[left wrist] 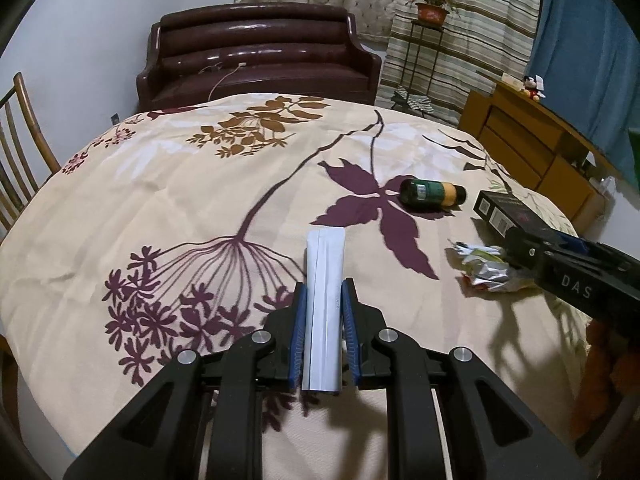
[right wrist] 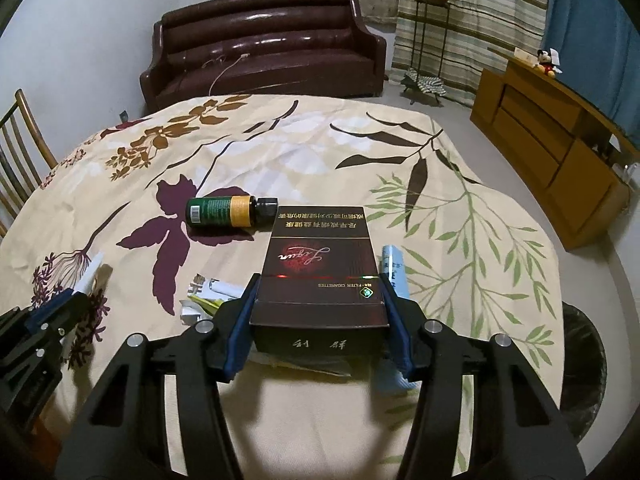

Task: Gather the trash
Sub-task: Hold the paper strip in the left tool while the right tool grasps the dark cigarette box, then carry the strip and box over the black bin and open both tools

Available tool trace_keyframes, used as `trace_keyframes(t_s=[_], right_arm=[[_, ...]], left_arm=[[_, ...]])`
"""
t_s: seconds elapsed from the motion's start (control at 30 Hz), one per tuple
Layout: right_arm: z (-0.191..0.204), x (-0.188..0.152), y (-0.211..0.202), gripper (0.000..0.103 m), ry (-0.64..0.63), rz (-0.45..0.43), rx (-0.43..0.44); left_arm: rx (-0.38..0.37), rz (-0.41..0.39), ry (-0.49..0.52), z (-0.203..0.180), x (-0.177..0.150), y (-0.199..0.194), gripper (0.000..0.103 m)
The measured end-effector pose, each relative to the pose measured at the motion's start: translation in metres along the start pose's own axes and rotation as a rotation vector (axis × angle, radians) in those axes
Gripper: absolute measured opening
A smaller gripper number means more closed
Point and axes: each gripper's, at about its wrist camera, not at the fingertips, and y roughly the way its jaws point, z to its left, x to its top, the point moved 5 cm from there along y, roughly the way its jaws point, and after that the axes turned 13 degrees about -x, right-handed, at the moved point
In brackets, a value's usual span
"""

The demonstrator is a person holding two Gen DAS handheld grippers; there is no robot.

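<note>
Between the left gripper (left wrist: 324, 300) pads, a white packet (left wrist: 325, 280), pinched at both sides, sticking out forward past the fingertips. Between the right gripper (right wrist: 318, 292) pads, a cigarette box (right wrist: 318, 280), clamped at its long edges. Ahead, left of those jaws, a green bottle (right wrist: 228, 211) lying flat; crumpled wrappers (right wrist: 204, 298) just beside the left finger.

Left wrist view: low and close over the floral tablecloth (left wrist: 180, 184), facing the brown sofa (left wrist: 256, 60) at 12 o'clock | Right wrist view: same heading, further right, equally close | Shared: sofa, tablecloth, green bottle (left wrist: 434, 192) at 1 o'clock left view, 11 o'clock right view (right wrist: 230, 211)
</note>
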Motion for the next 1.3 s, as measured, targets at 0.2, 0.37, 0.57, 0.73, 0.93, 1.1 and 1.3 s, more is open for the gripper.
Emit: trace_keyframes(t_s=[0.2, 0.37, 0.57, 0.73, 0.93, 1.1, 1.3], right_arm=[[-0.02, -0.006, -0.018, 0.054, 0.033, -0.032, -0.012], [-0.042, -0.016, -0.033, 0.054, 0.063, -0.046, -0.025], [-0.073, -0.03, -0.049, 0.054, 0.108, -0.063, -0.053], [-0.103, -0.043, -0.059, 0.054, 0.153, -0.068, -0.087], [-0.146, -0.063, -0.065, 0.054, 0.211, -0.064, -0.139], [-0.185, -0.08, -0.067, 0.054, 0.265, -0.056, -0.193], [-0.229, -0.1, -0.066, 0.054, 0.315, -0.04, -0.253]], left_arm=[[-0.025, 0.001, 0.014, -0.019, -0.003, -0.001, 0.019], [-0.055, 0.003, 0.038, -0.044, -0.006, -0.003, 0.019], [-0.093, 0.011, 0.074, -0.075, -0.01, -0.003, 0.019], [-0.118, 0.014, 0.109, -0.102, -0.013, -0.002, 0.019], [-0.155, 0.015, 0.15, -0.14, -0.014, 0.0, 0.019], [-0.19, 0.017, 0.194, -0.175, -0.015, 0.006, 0.019], [-0.237, 0.026, 0.246, -0.22, -0.019, 0.017, 0.019]])
